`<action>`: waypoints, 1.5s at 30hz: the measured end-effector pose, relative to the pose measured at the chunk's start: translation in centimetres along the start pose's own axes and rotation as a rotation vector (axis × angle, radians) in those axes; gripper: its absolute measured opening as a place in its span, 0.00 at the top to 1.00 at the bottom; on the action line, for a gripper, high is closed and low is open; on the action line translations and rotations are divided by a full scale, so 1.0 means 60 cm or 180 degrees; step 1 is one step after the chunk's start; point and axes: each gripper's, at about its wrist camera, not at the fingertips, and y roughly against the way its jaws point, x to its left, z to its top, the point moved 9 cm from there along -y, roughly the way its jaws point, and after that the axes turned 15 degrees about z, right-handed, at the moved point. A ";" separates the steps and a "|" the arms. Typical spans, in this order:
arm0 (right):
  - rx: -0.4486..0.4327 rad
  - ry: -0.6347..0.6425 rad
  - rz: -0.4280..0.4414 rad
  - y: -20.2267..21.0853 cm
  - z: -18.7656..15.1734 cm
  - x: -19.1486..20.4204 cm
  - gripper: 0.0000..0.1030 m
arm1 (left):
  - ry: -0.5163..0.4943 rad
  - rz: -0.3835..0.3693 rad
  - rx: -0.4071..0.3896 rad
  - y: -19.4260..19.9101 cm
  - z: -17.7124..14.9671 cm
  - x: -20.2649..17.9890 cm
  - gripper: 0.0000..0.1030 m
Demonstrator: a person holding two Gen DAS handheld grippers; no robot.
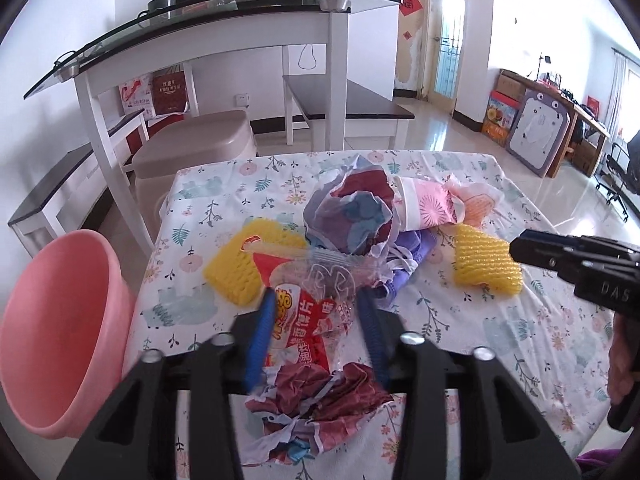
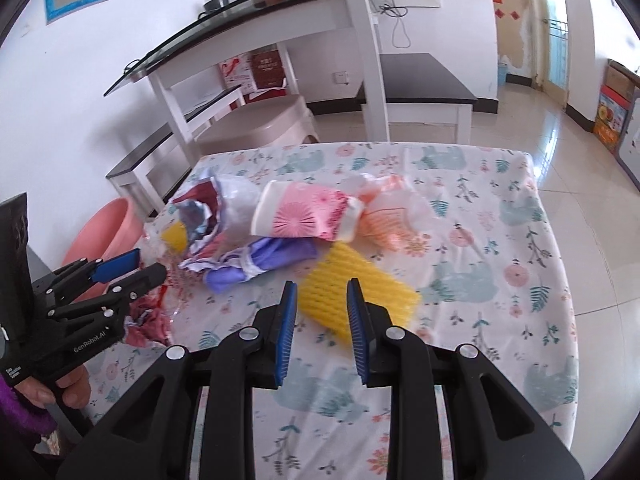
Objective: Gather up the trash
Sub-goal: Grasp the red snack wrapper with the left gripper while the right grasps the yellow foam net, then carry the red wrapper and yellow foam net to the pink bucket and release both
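Trash lies on a table with a floral cloth [image 1: 460, 312]. My left gripper [image 1: 316, 300] is open, its blue pads on either side of a red and clear snack wrapper [image 1: 304, 320]; a crumpled maroon wrapper [image 1: 320, 400] lies below it. It also shows in the right wrist view [image 2: 132, 270]. My right gripper [image 2: 322, 292] is open just before a yellow foam net [image 2: 352, 300], also seen in the left wrist view [image 1: 486, 266]. A second yellow foam net [image 1: 240, 268], a crumpled maroon and blue paper [image 1: 352, 208], a pink cup [image 2: 304, 216] and a purple bag [image 2: 256, 264] lie in a pile.
A pink basin [image 1: 60, 336] stands off the table's left edge, also in the right wrist view [image 2: 104, 232]. A beige stool [image 1: 192, 148] and a white glass-topped desk [image 1: 224, 28] stand behind the table. Tiled floor lies to the right.
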 end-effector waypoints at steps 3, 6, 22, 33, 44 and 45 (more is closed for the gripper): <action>-0.0011 -0.0052 -0.0021 0.001 0.000 -0.013 0.75 | 0.0004 0.0002 0.0000 0.000 -0.002 0.002 0.78; -0.0018 -0.0107 -0.0049 0.002 -0.001 -0.028 0.75 | 0.0060 -0.0006 -0.0010 0.003 -0.003 0.010 0.82; 0.0154 -0.0593 -0.0077 -0.029 -0.026 -0.105 0.58 | 0.0836 -0.0405 -0.0215 0.080 0.043 0.090 0.84; 0.0279 -0.0312 -0.0212 -0.045 -0.027 -0.082 0.64 | 0.0903 -0.0314 -0.0315 0.105 0.053 0.111 0.84; 0.0075 -0.0119 -0.0139 -0.007 -0.014 -0.039 0.85 | 0.0942 -0.0267 -0.0281 0.108 0.035 0.127 0.84; 0.0052 -0.0106 -0.0126 -0.002 -0.012 -0.036 0.85 | 0.0950 -0.0261 -0.0286 0.109 0.036 0.130 0.84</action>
